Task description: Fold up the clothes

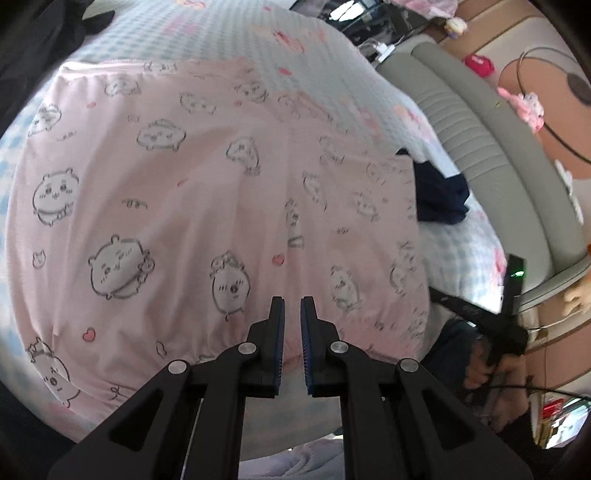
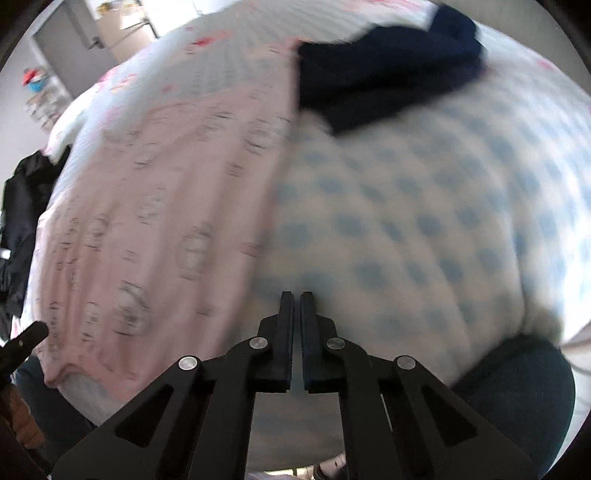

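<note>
Your pink garment (image 1: 207,192), printed with small cartoon animals and hearts, lies spread flat on the bed (image 1: 229,33), whose cover is blue-and-white check. A dark navy garment (image 1: 439,195) sits bunched at its far right corner.

Your left tool (image 1: 291,306) hangs above the pink cloth's near hem, its blue-padded fingers (image 1: 279,332) parted by a narrow gap and holding nothing. Only this view shows the grey padded headboard (image 1: 480,140) and your right hand (image 1: 484,369) gripping its handle.

The right wrist view is blurred. There your right tool (image 2: 296,299) is over the bare checked cover, nearly shut and empty, with the pink garment to its left. A dark jacket (image 2: 22,221) shows at the far left edge.
</note>
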Tool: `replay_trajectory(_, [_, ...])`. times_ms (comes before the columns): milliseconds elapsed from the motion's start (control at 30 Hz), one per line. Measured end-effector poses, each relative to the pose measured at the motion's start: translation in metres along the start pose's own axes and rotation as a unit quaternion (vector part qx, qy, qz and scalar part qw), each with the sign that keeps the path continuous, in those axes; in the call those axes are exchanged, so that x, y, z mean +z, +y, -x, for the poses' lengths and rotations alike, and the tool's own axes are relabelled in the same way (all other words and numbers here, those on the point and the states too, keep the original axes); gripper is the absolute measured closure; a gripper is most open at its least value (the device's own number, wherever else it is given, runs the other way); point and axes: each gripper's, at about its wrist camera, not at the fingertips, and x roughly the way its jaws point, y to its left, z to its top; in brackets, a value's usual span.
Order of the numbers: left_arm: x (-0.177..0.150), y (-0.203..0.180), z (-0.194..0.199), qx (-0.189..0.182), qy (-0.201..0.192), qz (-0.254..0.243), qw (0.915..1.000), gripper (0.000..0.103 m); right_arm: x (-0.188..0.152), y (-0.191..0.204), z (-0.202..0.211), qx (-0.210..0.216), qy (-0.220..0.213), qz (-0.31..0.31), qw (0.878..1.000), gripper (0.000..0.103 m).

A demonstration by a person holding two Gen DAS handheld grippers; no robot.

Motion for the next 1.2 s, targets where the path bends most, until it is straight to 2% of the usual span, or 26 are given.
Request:
replay_trajectory(67, [-0.003,0.004,-0.002,-0.009,0.003,0.011,0.9999,0.093,0.0,-0.004,-0.005,0.019,0.005,-0.012,1.0,0.1])
replay_trajectory(100, [-0.005,0.006,-0.002,-0.016,0.005,0.017,0.9997,0.093,0.0,-0.004,-0.007,0.032,0.007,-0.016,0.999,0.096])
replay_trajectory(133, [-0.005,0.006,-0.003,-0.016,0.006,0.019,0.9997,0.093,0.001,-0.004,-0.01,0.044,0.009,-0.021,0.999,0.09])
replay_trajectory(167, [-0.006,0.006,-0.005,-0.015,0.009,0.016,0.9997,0.093,0.001,-0.005,-0.013,0.057,0.012,-0.026,0.998,0.075])
replay_trajectory(200, [-0.006,0.005,-0.005,-0.015,0.01,0.015,0.9997,0.093,0.002,-0.005,-0.016,0.069,0.014,-0.03,0.997,0.066])
replay_trajectory(233, [-0.006,0.005,-0.006,-0.015,0.011,0.013,0.9997,0.093,0.002,-0.005,-0.018,0.082,0.016,-0.035,0.996,0.064])
replay_trajectory(333, [0.0,-0.001,-0.015,-0.034,0.021,0.011,0.9991,0.093,0.004,-0.006,-0.026,0.119,0.023,-0.049,0.991,0.065])
replay_trajectory(400, [0.012,-0.015,-0.024,-0.024,0.032,-0.013,0.9991,0.093,0.005,-0.007,-0.032,0.144,0.028,-0.058,0.987,0.094])
replay_trajectory(467, [0.024,-0.032,-0.028,-0.017,0.034,-0.037,0.9986,0.093,0.006,-0.008,-0.037,0.169,0.032,-0.067,0.983,0.098])
replay_trajectory(500, [0.03,-0.04,-0.031,-0.014,0.036,-0.048,0.9981,0.093,0.006,-0.006,-0.032,0.166,0.024,-0.062,0.984,0.101])
replay_trajectory(567, [0.032,-0.051,-0.037,-0.012,0.038,-0.062,0.9973,0.093,0.003,0.003,-0.016,0.128,0.003,-0.027,0.991,0.101])
replay_trajectory(600, [0.028,-0.051,-0.046,-0.004,0.052,-0.061,0.9968,0.093,0.002,0.008,-0.008,0.107,-0.007,-0.009,0.994,0.101])
replay_trajectory(700, [0.018,-0.052,-0.065,0.013,0.084,-0.053,0.995,0.093,-0.005,0.008,-0.022,0.071,0.023,0.02,0.997,0.103])
replay_trajectory(733, [0.014,-0.052,-0.066,0.012,0.088,-0.047,0.995,0.093,-0.007,0.004,-0.022,0.062,0.028,0.022,0.997,0.103])
replay_trajectory(800, [0.012,-0.059,-0.051,-0.011,0.067,-0.053,0.9963,0.093,-0.01,0.0,-0.017,0.042,0.024,0.026,0.998,0.103])
replay_trajectory(867, [0.014,-0.068,-0.041,0.001,0.049,-0.072,0.9962,0.093,-0.01,0.001,-0.004,0.036,0.011,0.029,0.999,0.103])
replay_trajectory(967, [0.02,-0.068,-0.046,0.008,0.055,-0.071,0.9959,0.093,-0.009,-0.001,0.01,0.113,0.0,-0.019,0.993,0.093])
replay_trajectory(1000, [0.022,-0.065,-0.05,0.014,0.059,-0.062,0.9962,0.093,-0.012,0.0,0.01,0.135,0.005,-0.031,0.99,0.082])
replay_trajectory(1100, [0.016,-0.054,-0.058,0.026,0.071,-0.05,0.9959,0.092,-0.023,0.009,0.003,0.195,0.035,-0.055,0.979,0.062])
replay_trajectory(1167, [0.007,-0.048,-0.062,0.035,0.085,-0.043,0.9948,0.092,-0.032,0.022,-0.011,0.197,0.069,-0.037,0.977,0.06])
replay_trajectory(1200, [0.005,-0.045,-0.059,0.03,0.081,-0.041,0.9954,0.092,-0.037,0.029,-0.02,0.193,0.088,-0.025,0.977,0.064])
